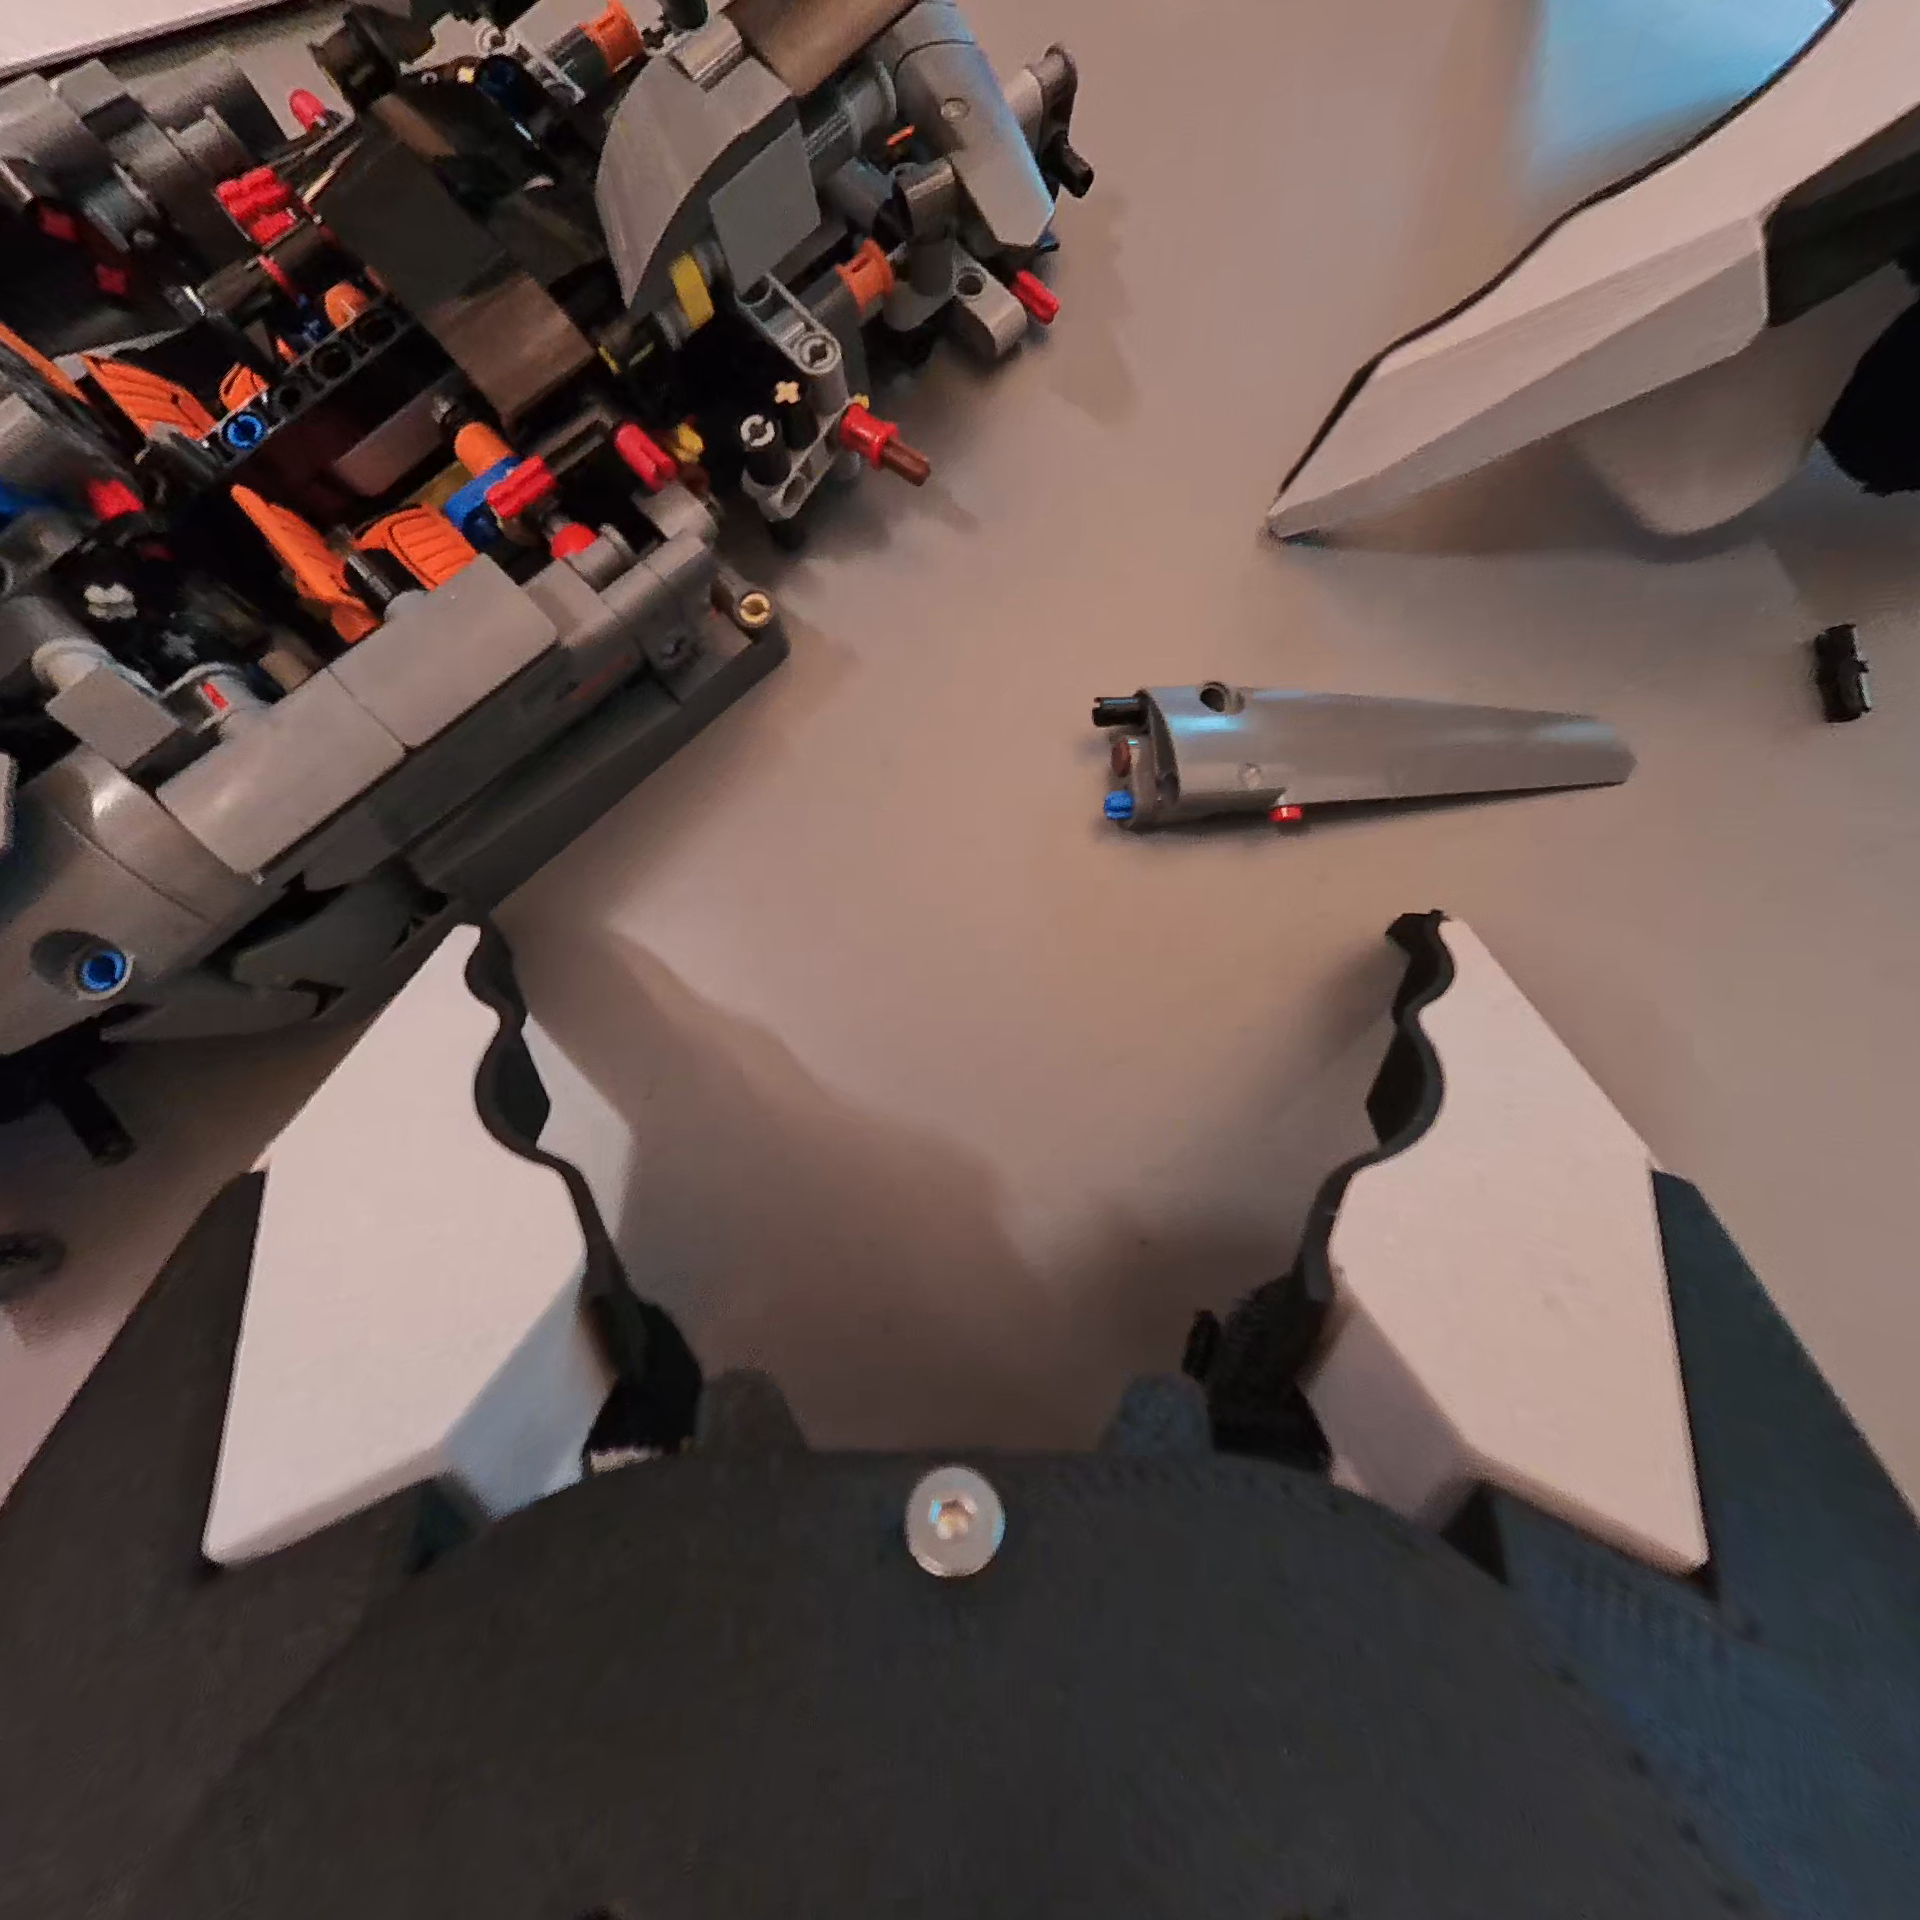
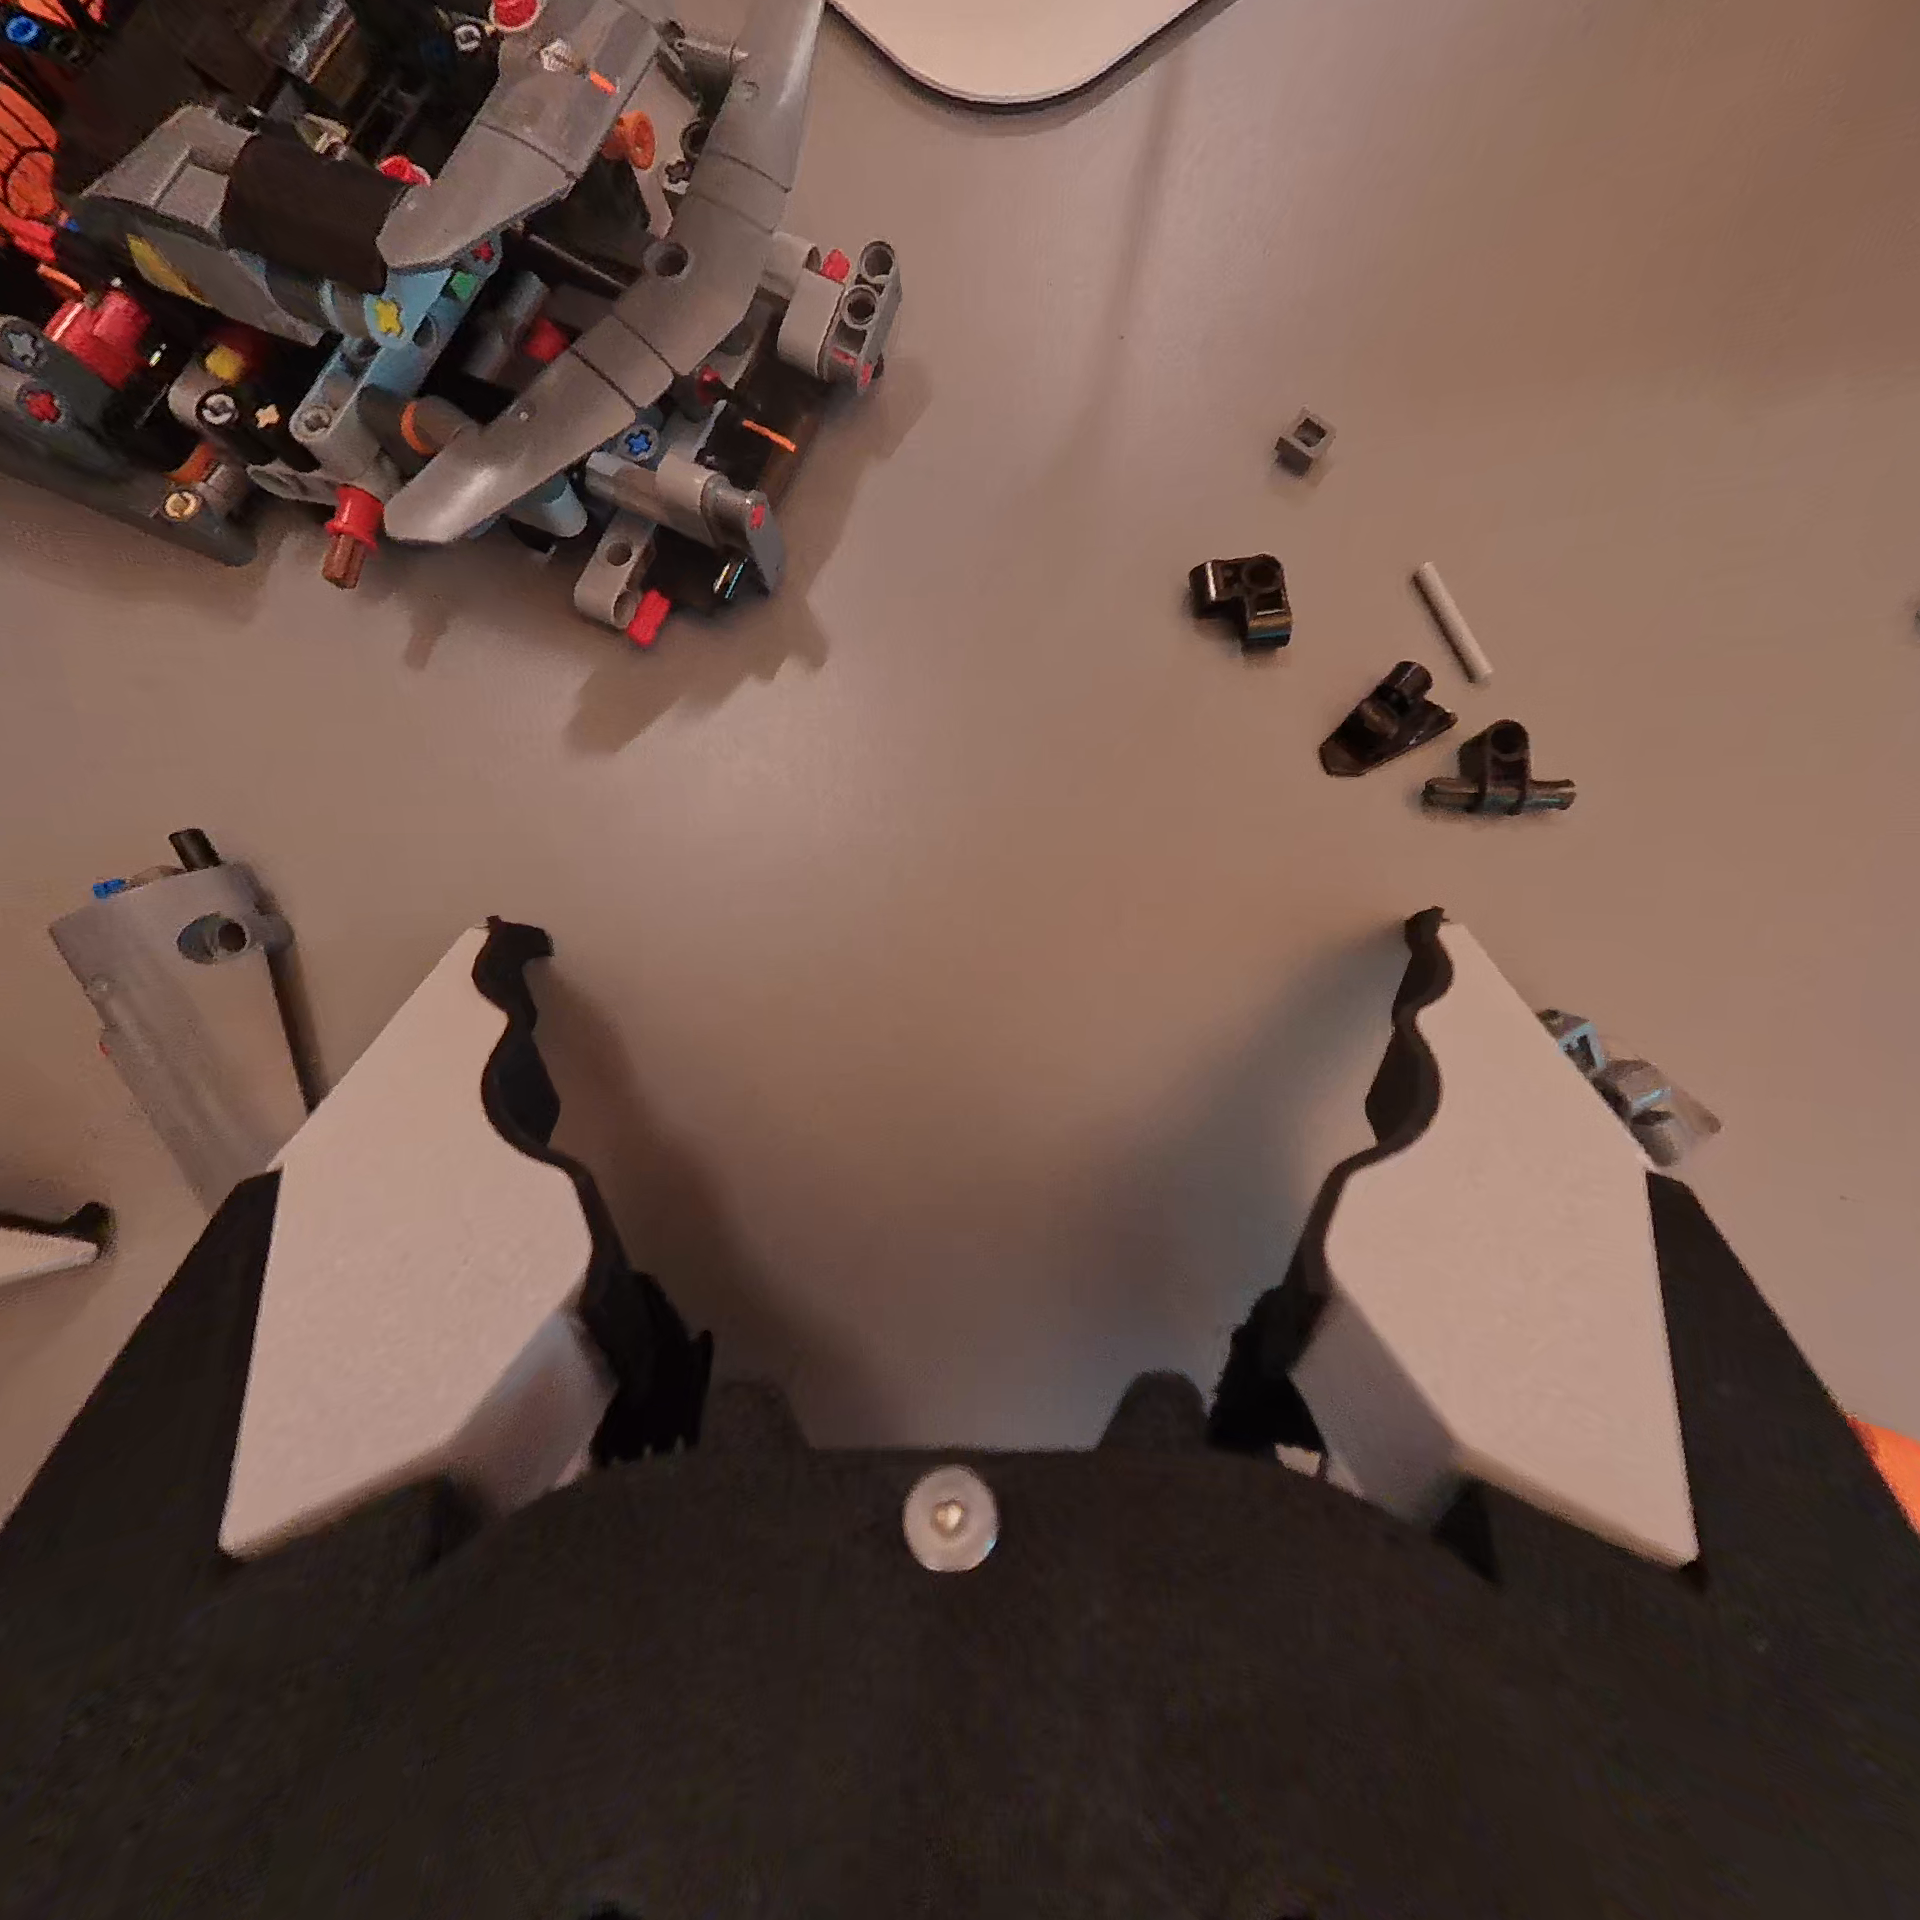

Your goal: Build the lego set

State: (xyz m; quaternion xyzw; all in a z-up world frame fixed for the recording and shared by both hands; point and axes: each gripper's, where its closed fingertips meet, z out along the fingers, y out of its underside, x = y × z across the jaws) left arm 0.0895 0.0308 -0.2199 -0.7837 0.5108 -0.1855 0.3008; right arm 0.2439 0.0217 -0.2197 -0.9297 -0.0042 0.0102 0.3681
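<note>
A large grey, black and orange lego model (image 1: pixel 364 468) sits at the upper left of the left wrist view and also shows in the right wrist view (image 2: pixel 436 291). A long grey curved panel piece (image 1: pixel 1361 753) with black, blue and red pins lies on the table ahead of my left gripper (image 1: pixel 956 935), which is open and empty. The same panel (image 2: pixel 177 997) lies left of my right gripper (image 2: pixel 961 925), also open and empty. My right gripper also shows far off in the left wrist view (image 1: pixel 1558 343).
Loose small parts lie right of the right gripper: three black connectors (image 2: pixel 1242 597) (image 2: pixel 1387 717) (image 2: pixel 1496 774), a light grey axle (image 2: pixel 1451 621), a small grey cube (image 2: pixel 1304 442) and grey pieces (image 2: pixel 1621 1086). A black pin (image 1: pixel 1841 673) lies at the right of the left wrist view. The table (image 1: pixel 935 644) is grey.
</note>
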